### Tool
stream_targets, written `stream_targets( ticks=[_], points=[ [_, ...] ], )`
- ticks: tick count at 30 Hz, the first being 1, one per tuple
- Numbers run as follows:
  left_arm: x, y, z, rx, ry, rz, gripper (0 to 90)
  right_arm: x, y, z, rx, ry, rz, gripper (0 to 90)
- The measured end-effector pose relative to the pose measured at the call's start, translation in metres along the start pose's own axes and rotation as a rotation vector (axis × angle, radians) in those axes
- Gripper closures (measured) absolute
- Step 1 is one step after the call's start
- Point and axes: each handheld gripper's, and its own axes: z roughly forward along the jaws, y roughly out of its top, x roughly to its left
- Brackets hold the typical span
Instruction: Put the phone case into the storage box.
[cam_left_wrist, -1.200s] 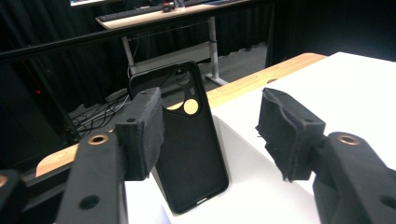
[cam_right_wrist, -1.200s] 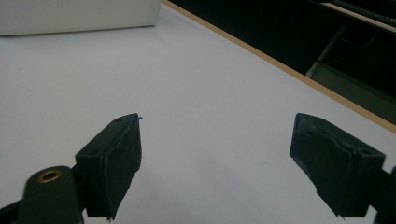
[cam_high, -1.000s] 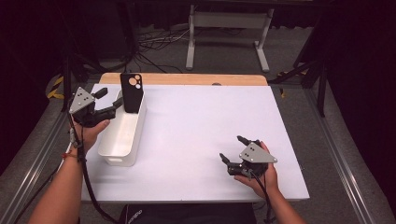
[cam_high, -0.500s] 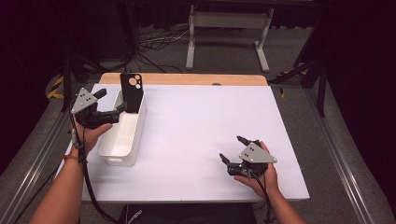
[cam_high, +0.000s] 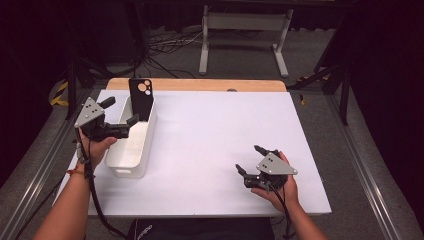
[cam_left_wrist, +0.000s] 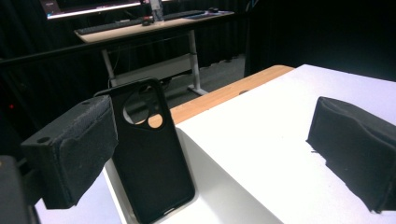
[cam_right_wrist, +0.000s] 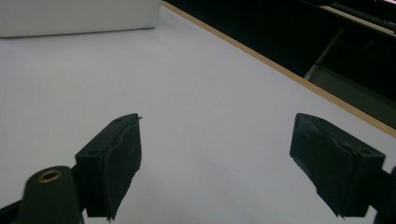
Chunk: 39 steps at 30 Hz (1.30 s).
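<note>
Left tool (cam_high: 134, 120) spread wide, jaws just opened off the phone case (cam_high: 140, 97) leaning upright in the white bin (cam_high: 131, 159): light, flexible, slick, so pinch its side edges.

phone case (cam_left_wrist: 149, 154) foot behind bin wall (cam_left_wrist: 219, 196)

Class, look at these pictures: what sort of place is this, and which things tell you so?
Probably a lab or recording workspace: a white-topped work table ringed by black curtains, loose cables on the grey floor, and a desk with a keyboard and monitor behind.
</note>
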Motion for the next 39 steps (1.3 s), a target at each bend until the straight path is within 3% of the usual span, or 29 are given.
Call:
stream_targets(
  ticks=[14, 25, 39],
  points=[
    [-0.022, 0.004, -0.008, -0.036, -0.024, 0.061, 4.6, 0.0, 0.002, -0.004, -0.011, -0.002, 0.001, 17.5],
    [-0.038, 0.007, -0.012, -0.054, -0.061, 0.071, 4.3, 0.001, 0.003, -0.005, -0.016, -0.001, 0.002, 17.5],
    [-0.058, 0.011, -0.025, -0.074, -0.101, 0.111, 4.7, 0.002, 0.005, -0.006, -0.022, 0.0, 0.001, 17.5]
  ],
)
